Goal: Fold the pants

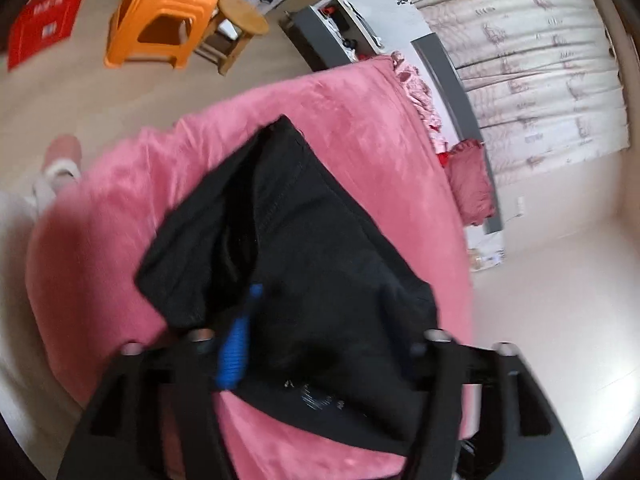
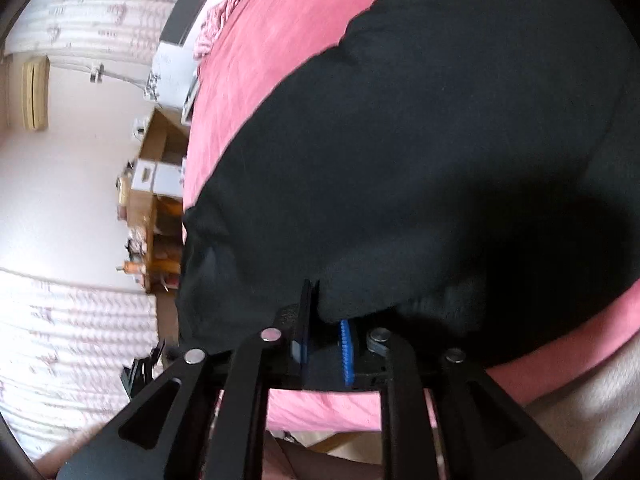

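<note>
Pants (image 1: 304,240), black, half-folded on pink bed (image 1: 100,220). Left gripper (image 1: 320,320) jaws apart, cloth draped between; right gripper (image 2: 326,320) clamped on hem. Risk: loose left side slipping, fold collapsing.

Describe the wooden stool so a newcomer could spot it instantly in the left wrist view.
Start from the pink bed; on the floor beyond it stands an orange plastic stool. The wooden stool sits immediately right of that: smaller, with a round pale-wood seat.
</note>
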`<state>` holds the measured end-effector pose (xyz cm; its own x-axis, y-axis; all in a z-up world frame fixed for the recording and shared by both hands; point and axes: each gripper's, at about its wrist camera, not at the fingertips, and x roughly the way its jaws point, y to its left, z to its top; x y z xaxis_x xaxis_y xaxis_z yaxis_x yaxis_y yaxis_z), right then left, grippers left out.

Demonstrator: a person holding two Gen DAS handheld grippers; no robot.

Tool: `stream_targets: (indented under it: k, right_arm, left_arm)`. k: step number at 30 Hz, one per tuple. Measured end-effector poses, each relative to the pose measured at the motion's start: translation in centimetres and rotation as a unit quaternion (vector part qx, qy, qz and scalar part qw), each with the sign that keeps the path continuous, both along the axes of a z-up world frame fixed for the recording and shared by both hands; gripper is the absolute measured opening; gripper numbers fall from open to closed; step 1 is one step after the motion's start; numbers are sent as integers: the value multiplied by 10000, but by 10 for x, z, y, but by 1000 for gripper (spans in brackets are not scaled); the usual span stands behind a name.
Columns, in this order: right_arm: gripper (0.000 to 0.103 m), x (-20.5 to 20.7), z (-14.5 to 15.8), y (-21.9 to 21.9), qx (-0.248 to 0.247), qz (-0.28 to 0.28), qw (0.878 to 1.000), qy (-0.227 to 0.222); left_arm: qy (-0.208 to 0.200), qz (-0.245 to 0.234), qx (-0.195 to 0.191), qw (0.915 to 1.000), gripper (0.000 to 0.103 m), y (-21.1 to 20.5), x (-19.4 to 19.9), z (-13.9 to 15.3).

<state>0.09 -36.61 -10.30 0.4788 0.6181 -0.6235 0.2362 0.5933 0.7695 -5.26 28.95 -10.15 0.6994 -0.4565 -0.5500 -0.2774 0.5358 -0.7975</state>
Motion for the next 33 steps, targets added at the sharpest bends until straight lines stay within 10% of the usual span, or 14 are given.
stream_targets:
  k: [2, 8, 11, 13, 16, 20, 27, 33]
  right_arm:
    - [56, 2, 4, -2, -49, -30, 9999, -85]
    - [55, 0, 1, -11, 64, -418, 9991, -57]
    - [48, -5, -5, -31, 142, -735, 9972, -3]
    - [34, 0, -4, -40, -31, -751, 9972, -26]
    - [11, 18, 2, -37, -381, -579, 9976, 91]
    - [10, 33, 36, -37, -469, -430, 9976, -282]
    - [10, 25, 135, -37, -196, -422, 9818, -1839]
    - [10, -15, 74, -8, -802, 85, 9915, -1017]
  left_arm:
    - [-13, -10, -47, 10000, 85, -2, -5, 5]
    - [399, -100, -13, 9992, 97, -9, -12, 0]
    - [814, -296, 459, 9952, 73, -18, -5, 0]
    - [1104, -413, 720, 9904, 35, -21, -3, -4]
    - [1444, -349, 505, 9876, 20, -16, -1, -10]
    - [1555, -393, 103, 9870, 17, -4, 22, 8]
    - [-36, -524, 356, 9980, 17, 14, 61, 111]
    - [971, -800, 1161, 9852, 17, 11, 31, 43]
